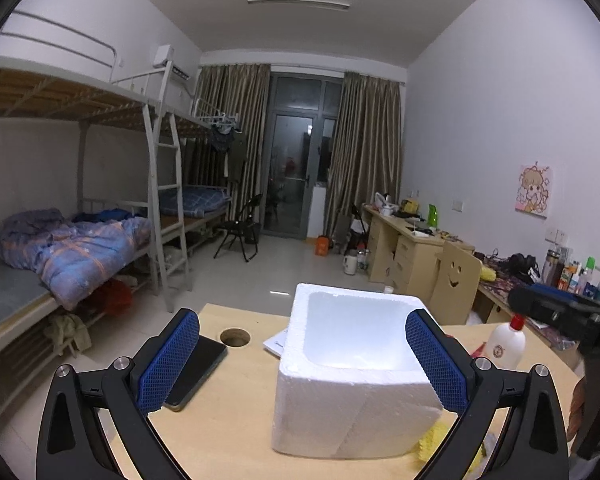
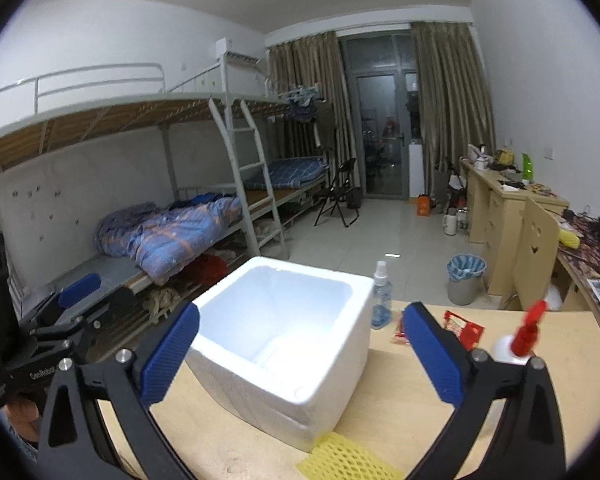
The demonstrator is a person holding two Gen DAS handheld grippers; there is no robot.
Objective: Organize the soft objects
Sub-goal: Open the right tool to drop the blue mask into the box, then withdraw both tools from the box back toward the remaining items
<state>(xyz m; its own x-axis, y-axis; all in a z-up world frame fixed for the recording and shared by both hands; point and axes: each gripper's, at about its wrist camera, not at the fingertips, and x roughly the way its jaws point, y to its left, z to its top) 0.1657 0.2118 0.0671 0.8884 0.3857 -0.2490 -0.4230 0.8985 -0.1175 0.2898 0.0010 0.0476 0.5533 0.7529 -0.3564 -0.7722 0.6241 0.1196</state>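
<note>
A white foam box (image 1: 352, 408) stands open-topped on the wooden table (image 1: 228, 420), and its inside looks bare. A yellow foam net (image 2: 340, 456) lies on the table against the box's (image 2: 284, 344) near corner; in the left wrist view the net (image 1: 432, 440) peeks out at the box's lower right. My left gripper (image 1: 301, 317) hovers in front of the box, open, nothing between its blue pads (image 1: 168, 364). My right gripper (image 2: 301, 311) is open wide above the box's near side, holding nothing. Each gripper also shows at the edge of the other's view.
A dark phone (image 1: 196, 372) lies left of the box beside a round cable hole (image 1: 235, 337). A white bottle with a red pump (image 2: 520, 340), a clear spray bottle (image 2: 382, 296) and a red packet (image 2: 464, 326) stand right of the box. Papers (image 1: 278, 342) lie behind it.
</note>
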